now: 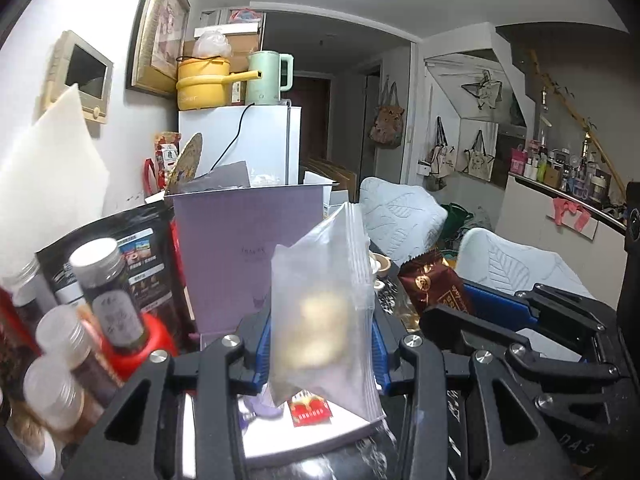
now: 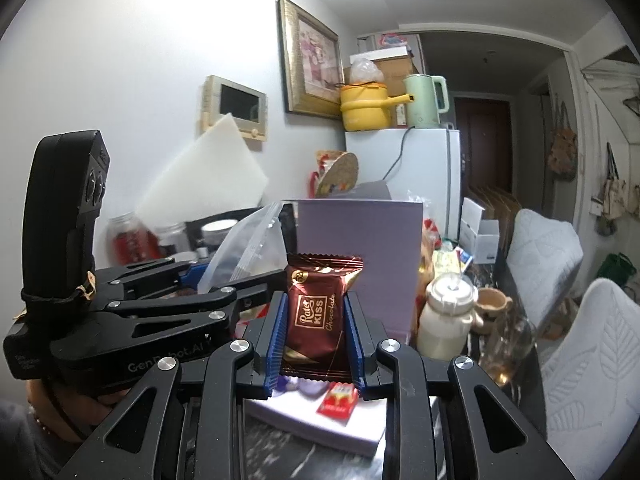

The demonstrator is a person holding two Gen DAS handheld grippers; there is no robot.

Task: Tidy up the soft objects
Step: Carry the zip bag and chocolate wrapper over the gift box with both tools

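Observation:
My left gripper point(image 1: 320, 354) is shut on a frosted zip bag point(image 1: 320, 308) with pale yellow pieces inside, held upright above the table. In the right wrist view that bag point(image 2: 244, 244) and the left gripper point(image 2: 200, 280) show at the left. My right gripper point(image 2: 316, 340) is shut on a brown chocolate packet point(image 2: 318, 312), upright between the blue pads point(image 2: 276, 344). The same packet point(image 1: 434, 280) appears at the right of the left wrist view. A lilac box point(image 2: 360, 260) stands open just behind both, and a small red packet point(image 2: 337, 399) lies on its lid below.
Jars and bottles point(image 1: 64, 344) crowd the left beside a black pouch point(image 1: 136, 256). A cream bottle point(image 2: 446, 320), a small mug point(image 2: 494, 304) and a glass point(image 2: 512, 344) stand at the right. A white fridge point(image 2: 420, 176) carries a yellow pot and a green kettle. Padded white chairs point(image 2: 588, 360) sit at the right.

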